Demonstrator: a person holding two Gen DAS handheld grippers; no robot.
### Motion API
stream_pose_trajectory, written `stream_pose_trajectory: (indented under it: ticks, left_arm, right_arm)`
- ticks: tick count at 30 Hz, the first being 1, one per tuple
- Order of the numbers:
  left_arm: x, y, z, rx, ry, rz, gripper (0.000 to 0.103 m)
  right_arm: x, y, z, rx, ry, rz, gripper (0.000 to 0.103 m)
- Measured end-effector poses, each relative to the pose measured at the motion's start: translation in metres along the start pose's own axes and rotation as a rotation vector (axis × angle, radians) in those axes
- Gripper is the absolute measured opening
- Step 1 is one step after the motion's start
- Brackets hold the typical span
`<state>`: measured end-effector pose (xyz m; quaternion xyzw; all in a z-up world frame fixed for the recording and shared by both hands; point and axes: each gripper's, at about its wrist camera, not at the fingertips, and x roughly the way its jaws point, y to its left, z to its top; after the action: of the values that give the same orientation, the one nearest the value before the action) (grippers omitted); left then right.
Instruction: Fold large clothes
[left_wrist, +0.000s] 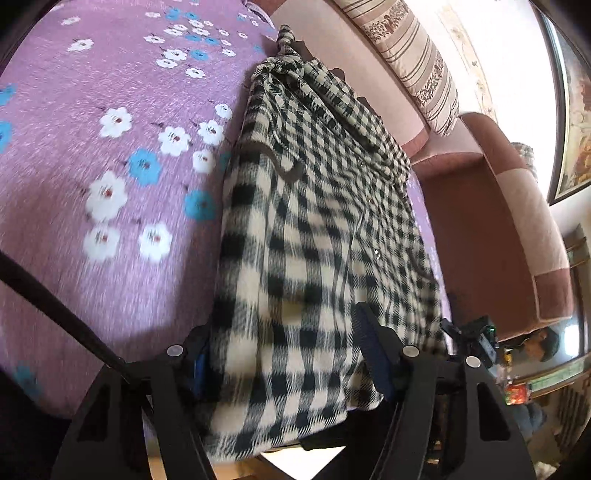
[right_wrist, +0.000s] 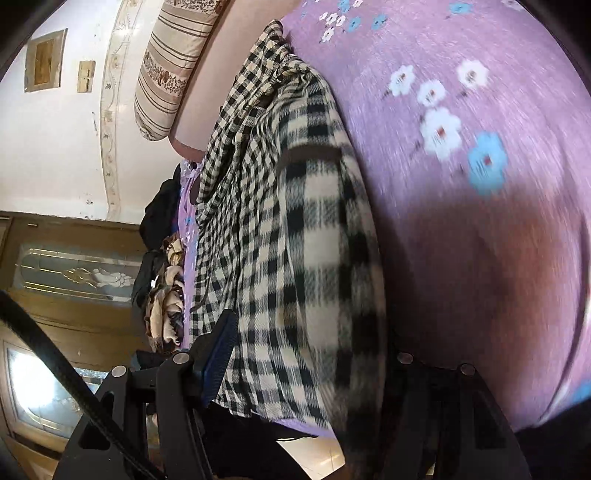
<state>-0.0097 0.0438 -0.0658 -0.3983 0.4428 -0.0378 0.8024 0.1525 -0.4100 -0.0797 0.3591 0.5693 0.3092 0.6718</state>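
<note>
A black-and-white checked garment (left_wrist: 314, 221) lies stretched along the edge of a bed with a purple flowered sheet (left_wrist: 92, 147). My left gripper (left_wrist: 288, 354) has its near hem bunched between the wide-apart fingers; whether the pads grip it I cannot tell. The garment also shows in the right wrist view (right_wrist: 288, 221), where my right gripper (right_wrist: 306, 354) straddles the hem too. Its left finger (right_wrist: 218, 354) shows; the right one is hidden behind cloth. The right gripper's tip (left_wrist: 476, 336) shows at the garment's right corner in the left wrist view.
A pink and maroon headboard (left_wrist: 480, 221) borders the bed, with a striped bolster (left_wrist: 417, 55) against it. A pile of other clothes (right_wrist: 166, 295) lies at the bed's far side. A wooden door (right_wrist: 74, 266) stands beyond. The purple sheet (right_wrist: 480, 184) spreads wide beside the garment.
</note>
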Motion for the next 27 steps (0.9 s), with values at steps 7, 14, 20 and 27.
stream_pose_trajectory:
  ticks: [7,14,20,27]
  left_arm:
    - [0.005,-0.019,-0.008,0.076,0.003,0.175,0.039]
    - [-0.033,-0.017,0.000,0.071,-0.051,0.208,0.006]
    - [-0.062,-0.024,-0.015,0.114,-0.070,0.202,0.006]
    - [-0.053,-0.018,-0.026,0.117,-0.016,0.245,0.006]
  right_arm:
    - [0.003,0.017,-0.028,-0.080,-0.047,-0.117,0.059]
    - [-0.011,0.036,-0.032,-0.152,-0.083,-0.228,0.010]
    - [-0.051,0.057,-0.058,-0.221,-0.084,-0.179,0.009]
    - [-0.042,0.055,-0.079,-0.262,0.016,-0.226,0.009]
